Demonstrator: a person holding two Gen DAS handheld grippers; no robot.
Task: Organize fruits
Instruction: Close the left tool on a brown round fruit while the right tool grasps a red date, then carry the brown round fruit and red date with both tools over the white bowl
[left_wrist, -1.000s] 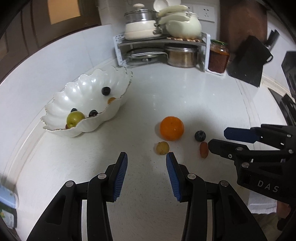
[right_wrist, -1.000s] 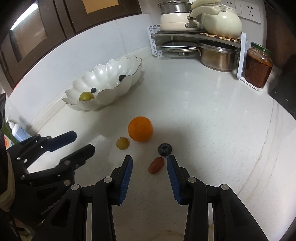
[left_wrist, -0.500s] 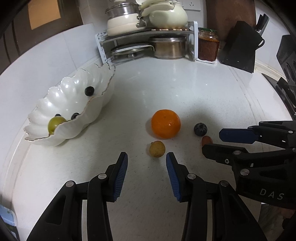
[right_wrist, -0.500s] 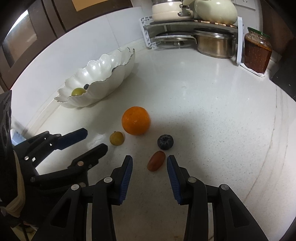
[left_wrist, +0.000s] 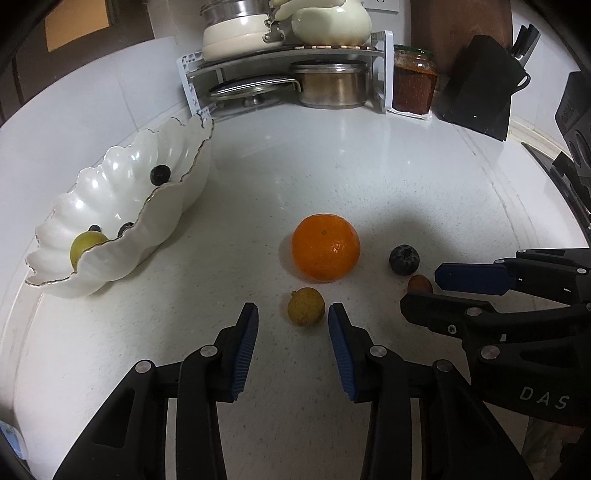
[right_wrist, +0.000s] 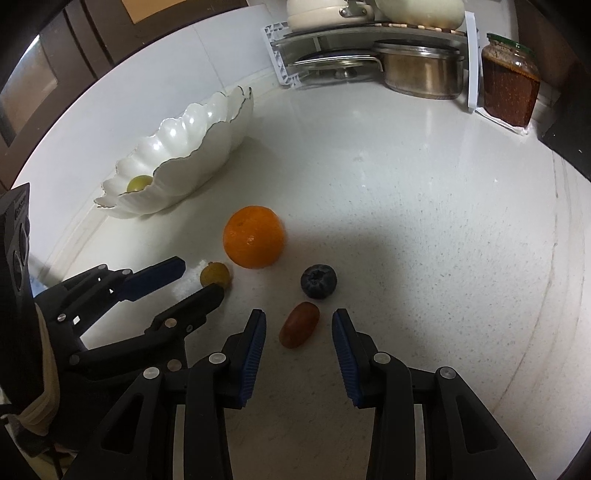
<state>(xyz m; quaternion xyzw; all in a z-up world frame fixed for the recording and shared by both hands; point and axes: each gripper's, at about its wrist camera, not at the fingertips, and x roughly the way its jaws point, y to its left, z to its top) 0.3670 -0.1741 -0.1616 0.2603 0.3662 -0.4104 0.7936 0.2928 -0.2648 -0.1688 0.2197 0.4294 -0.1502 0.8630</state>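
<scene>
1. The left gripper (left_wrist: 291, 319) stands with its jaws apart over the white counter (left_wrist: 369, 177). A small yellow fruit (left_wrist: 306, 306) lies just ahead of the tips, in line with the gap; neither pad touches it. The jaws have just been closing a little, with the fruit at the mouth of the gap, not yet clamped.

2. The right gripper (right_wrist: 298, 325) likewise has its jaws apart. A small red oval fruit (right_wrist: 299, 325) lies on the counter between the tips, clear of both pads.

3. Loose fruit on the counter: an orange (left_wrist: 325, 247) just behind the yellow fruit, and a blueberry (right_wrist: 318, 281) just beyond the red one. All four lie well apart from the scalloped white bowl (left_wrist: 173, 199), which stands near the wall and holds a green fruit (left_wrist: 86, 245) and some dark berries (left_wrist: 160, 174).

4. Handling, as judged: both targets look light, smooth and round, so liable to roll or squirt out of a crooked pinch. The red fruit appears soft-skinned and would bruise under a hard squeeze. It is best taken across its narrow middle, pads square to its sides.

5. The yellow fruit should be taken across its widest part, low enough for the pads to bracket its centre.

6. The bowl looks brittle; fruit should be released low inside it.
</scene>
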